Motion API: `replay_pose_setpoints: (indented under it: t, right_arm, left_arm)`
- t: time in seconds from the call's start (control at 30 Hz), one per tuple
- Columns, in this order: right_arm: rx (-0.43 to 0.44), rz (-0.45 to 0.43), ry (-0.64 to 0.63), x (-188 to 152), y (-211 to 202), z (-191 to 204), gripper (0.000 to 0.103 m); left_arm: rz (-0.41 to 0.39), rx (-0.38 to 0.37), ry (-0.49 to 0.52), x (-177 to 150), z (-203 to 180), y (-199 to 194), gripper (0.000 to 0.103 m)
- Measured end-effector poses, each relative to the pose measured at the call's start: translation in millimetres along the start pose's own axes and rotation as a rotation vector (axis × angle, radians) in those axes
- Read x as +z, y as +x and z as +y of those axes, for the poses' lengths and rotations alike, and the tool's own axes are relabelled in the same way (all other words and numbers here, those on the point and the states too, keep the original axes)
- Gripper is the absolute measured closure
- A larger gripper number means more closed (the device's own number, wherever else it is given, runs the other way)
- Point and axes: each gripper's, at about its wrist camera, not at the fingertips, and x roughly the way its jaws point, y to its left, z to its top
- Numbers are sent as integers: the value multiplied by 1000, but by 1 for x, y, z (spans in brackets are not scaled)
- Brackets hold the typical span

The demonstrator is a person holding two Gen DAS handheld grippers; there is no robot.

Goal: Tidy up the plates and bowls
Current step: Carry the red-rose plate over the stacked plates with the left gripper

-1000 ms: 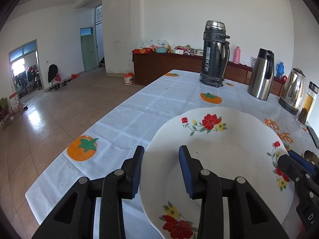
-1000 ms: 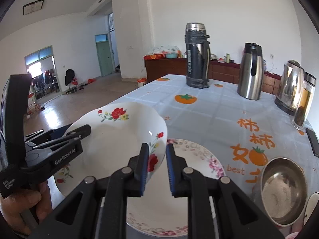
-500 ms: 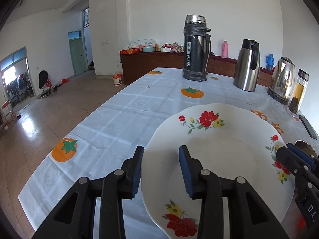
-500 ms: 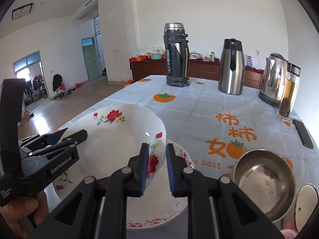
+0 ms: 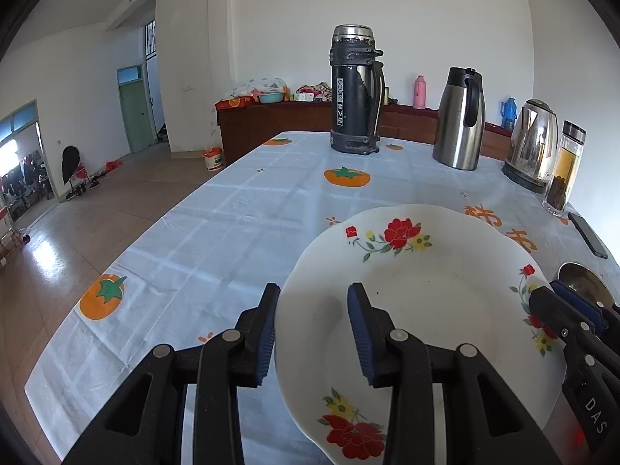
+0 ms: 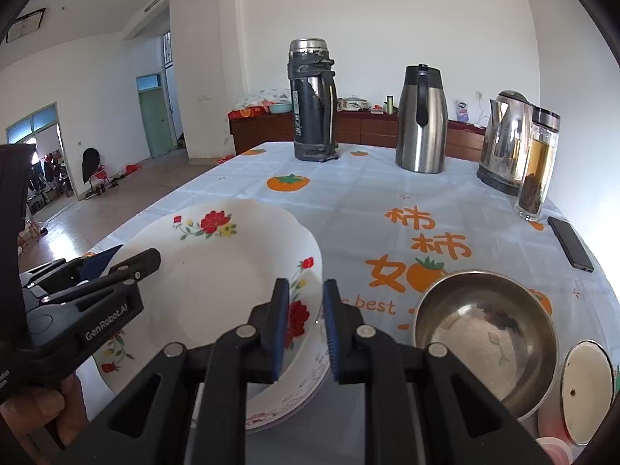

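A white deep plate with red flowers [image 5: 426,290] hangs between both grippers just above the table. My left gripper [image 5: 312,329] is shut on its left rim, one pad outside and one inside. In the right wrist view the same flowered plate [image 6: 217,271] has its right rim clamped in my shut right gripper [image 6: 306,325]. Beneath it lies a second plate with a pink floral rim [image 6: 294,399], mostly covered. A steel bowl [image 6: 484,333] sits on the cloth just to the right. A hand holds the left gripper [image 6: 116,267].
At the table's far end stand a black thermos [image 6: 312,100], a steel jug [image 6: 422,116], a kettle [image 6: 503,135] and a glass tea bottle [image 6: 540,162]. A phone [image 6: 569,248] lies at the right edge. A small white enamel dish [image 6: 585,387] sits beside the bowl.
Both grippers have carried the flowered plate to the right, so it now covers more of the pink-rimmed plate. The steel bowl has come further into view. Neither grip has changed.
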Motion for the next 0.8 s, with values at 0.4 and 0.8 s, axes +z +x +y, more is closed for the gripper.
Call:
replay_pose_setpoints:
  t: [0.4,0.8]
  right_arm:
    - [-26,-1,-9,-5,-2,0,85]
    - [-56,-7,-21,-7,-3,1,85]
  left_arm:
    - [-10,-11,7,-2,-3,1,64]
    - [-35,-22,11,-3,-6,2,64]
